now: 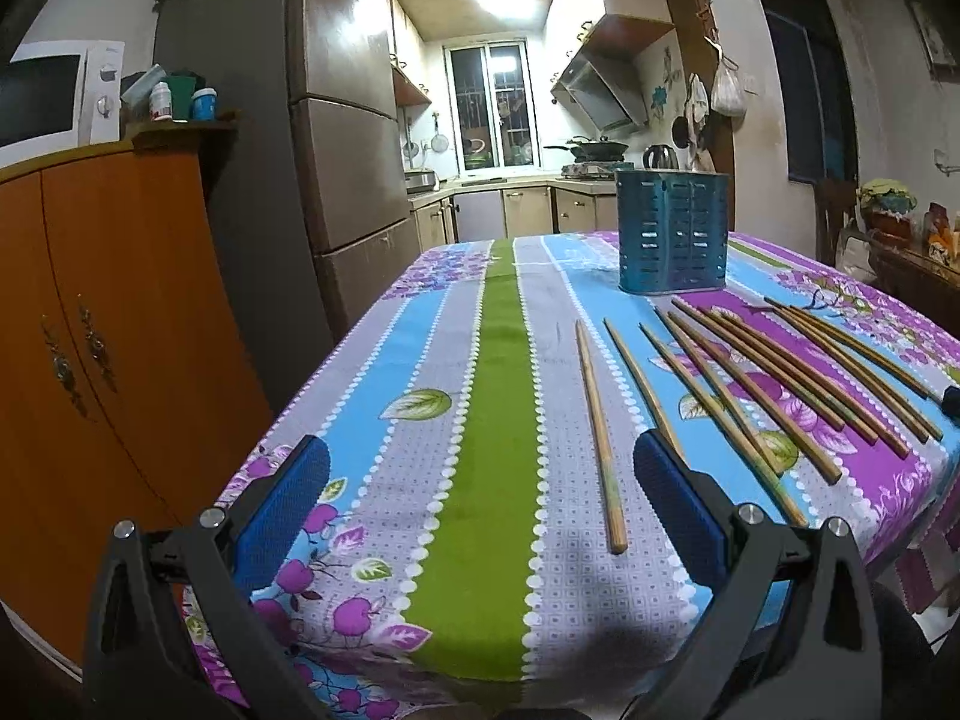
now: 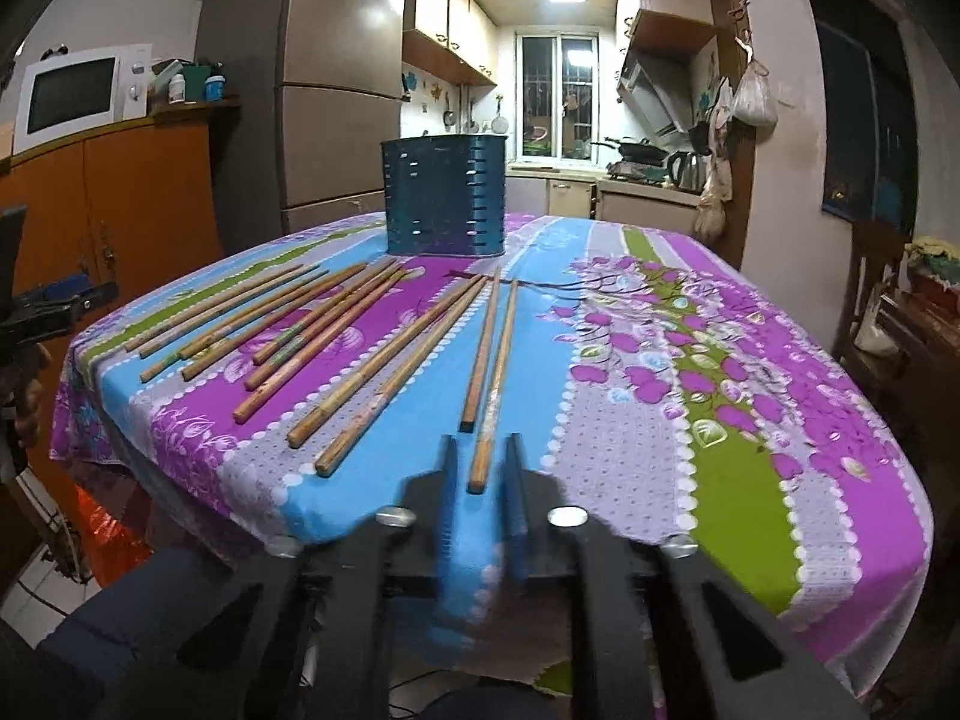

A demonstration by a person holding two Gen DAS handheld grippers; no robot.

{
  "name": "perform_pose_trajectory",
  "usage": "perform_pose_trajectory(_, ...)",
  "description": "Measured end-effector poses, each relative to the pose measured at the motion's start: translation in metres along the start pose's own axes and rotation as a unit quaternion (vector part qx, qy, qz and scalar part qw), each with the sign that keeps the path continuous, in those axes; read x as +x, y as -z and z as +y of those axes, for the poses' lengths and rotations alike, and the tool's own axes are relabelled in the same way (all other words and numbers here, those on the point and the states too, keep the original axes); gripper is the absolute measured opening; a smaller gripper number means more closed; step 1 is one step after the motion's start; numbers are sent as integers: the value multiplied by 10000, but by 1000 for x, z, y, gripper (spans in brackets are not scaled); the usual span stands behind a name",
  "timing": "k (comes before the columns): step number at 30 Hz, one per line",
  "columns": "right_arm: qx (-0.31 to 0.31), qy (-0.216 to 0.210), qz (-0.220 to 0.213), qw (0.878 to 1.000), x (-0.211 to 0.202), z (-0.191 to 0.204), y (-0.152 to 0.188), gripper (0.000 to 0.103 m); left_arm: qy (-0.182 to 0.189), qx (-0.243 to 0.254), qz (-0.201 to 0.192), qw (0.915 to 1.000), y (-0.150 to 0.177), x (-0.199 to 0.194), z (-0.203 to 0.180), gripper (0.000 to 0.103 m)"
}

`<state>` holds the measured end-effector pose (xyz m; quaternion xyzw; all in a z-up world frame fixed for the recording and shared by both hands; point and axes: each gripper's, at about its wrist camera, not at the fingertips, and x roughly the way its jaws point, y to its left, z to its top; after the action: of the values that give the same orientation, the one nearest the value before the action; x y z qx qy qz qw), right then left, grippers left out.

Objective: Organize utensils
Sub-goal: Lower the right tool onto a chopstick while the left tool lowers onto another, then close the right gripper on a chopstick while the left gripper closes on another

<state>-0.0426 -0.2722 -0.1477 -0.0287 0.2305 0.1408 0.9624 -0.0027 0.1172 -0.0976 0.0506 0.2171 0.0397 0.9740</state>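
Kitchen around my table

My floral tablecloth lies in front of the tall fridge; a white microwave sits on the orange cabinet, a kettle near the window.

A home kitchen: fridge, microwave, stove with wok (range hood above), cloth-covered table.

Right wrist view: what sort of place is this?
A home kitchen with a dining area, most likely: a fridge and microwave at left, a stove with a wok at the back, and a table laid with chopsticks.
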Motion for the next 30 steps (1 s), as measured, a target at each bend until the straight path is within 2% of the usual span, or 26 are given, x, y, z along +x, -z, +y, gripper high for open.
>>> perform_pose_trajectory(6,114,71,-61,9999,0,-13,1,8,183,77,79,9998,14,4,-3,96)
perform_pose_trajectory(9,155,38,-81,9998,2,-16,2,8,291,203,119,9993,21,4,-6,90)
perform_pose_trajectory(13,109,40,-81,9999,3,-16,2,8,456,228,188,9985,26,4,-6,75)
perform_pose_trajectory(17,112,62,-86,9999,4,-17,2,8,851,433,135,9953,24,-5,-24,58)
perform_pose_trajectory(22,127,86,-87,9998,5,-17,2,8,1189,593,122,9911,25,-9,-53,45)
perform_pose_trajectory(25,114,82,-88,9999,4,-16,2,8,1146,631,197,9912,25,-1,-63,36)
perform_pose_trajectory(30,87,110,-116,9998,4,-14,4,8,1142,653,270,9909,30,10,-73,28)
